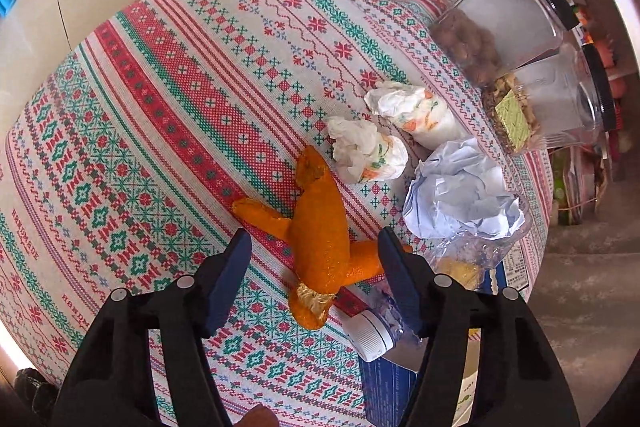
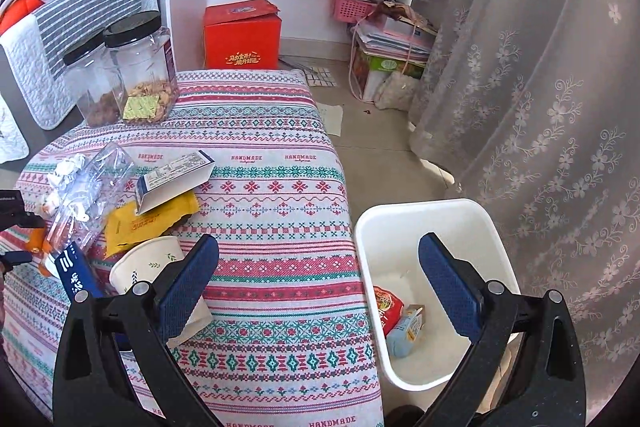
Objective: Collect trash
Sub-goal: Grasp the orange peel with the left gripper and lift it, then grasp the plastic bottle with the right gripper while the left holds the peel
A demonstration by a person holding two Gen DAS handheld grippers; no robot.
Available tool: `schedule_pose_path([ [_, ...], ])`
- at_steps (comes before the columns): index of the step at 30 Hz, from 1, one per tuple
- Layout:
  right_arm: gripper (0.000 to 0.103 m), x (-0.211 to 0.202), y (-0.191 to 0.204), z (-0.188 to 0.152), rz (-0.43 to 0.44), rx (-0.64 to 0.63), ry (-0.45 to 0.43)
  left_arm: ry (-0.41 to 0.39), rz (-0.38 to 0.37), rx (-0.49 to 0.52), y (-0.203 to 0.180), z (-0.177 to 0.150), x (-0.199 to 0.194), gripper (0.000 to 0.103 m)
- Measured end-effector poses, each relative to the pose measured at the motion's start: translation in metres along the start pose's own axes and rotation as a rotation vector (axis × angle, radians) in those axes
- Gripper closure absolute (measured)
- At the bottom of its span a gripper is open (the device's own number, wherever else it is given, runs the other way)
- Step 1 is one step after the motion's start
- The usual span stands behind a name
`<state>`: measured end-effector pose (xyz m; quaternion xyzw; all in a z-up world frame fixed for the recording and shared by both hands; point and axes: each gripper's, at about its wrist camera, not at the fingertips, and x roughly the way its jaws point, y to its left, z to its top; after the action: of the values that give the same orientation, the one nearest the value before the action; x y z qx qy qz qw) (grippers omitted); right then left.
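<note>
Both wide open and empty, the left gripper point(image 1: 316, 259) straddles the orange peel point(image 1: 320, 227) while the right gripper point(image 2: 320, 283) hovers over the "HANDMADE"-printed tablecloth point(image 2: 276, 227), white bin point(image 2: 424, 227) to its right.

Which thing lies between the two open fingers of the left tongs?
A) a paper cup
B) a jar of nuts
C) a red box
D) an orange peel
D: the left tongs stand open around the orange peel on the patterned cloth.
</note>
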<state>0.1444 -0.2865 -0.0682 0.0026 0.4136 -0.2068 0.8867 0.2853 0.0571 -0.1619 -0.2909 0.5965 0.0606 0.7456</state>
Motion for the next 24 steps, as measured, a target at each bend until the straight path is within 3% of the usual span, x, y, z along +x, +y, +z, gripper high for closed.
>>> schedule_pose_path([
  [4,0.007,0.002,0.002,0.0,0.014,0.002,0.019,-0.002,0.011,0.015,0.0,0.0,0.004,0.05],
  [7,0.007,0.003,0.002,-0.001,0.028,0.008,0.034,-0.006,0.008,0.034,0.003,-0.001,0.005,0.068],
  [8,0.007,0.003,0.003,-0.001,0.031,0.009,0.035,-0.005,0.006,0.036,0.002,0.001,0.007,0.08],
  [14,0.007,-0.001,0.01,0.0,0.086,0.007,0.035,-0.022,-0.028,0.077,0.009,-0.003,-0.013,0.085],
  [18,0.007,0.001,0.02,0.004,0.239,0.032,0.097,-0.11,-0.051,0.169,-0.003,-0.013,-0.055,0.085],
  [24,0.007,0.032,0.055,0.02,0.569,0.196,0.339,-0.327,-0.096,0.348,-0.025,-0.036,-0.138,0.085],
])
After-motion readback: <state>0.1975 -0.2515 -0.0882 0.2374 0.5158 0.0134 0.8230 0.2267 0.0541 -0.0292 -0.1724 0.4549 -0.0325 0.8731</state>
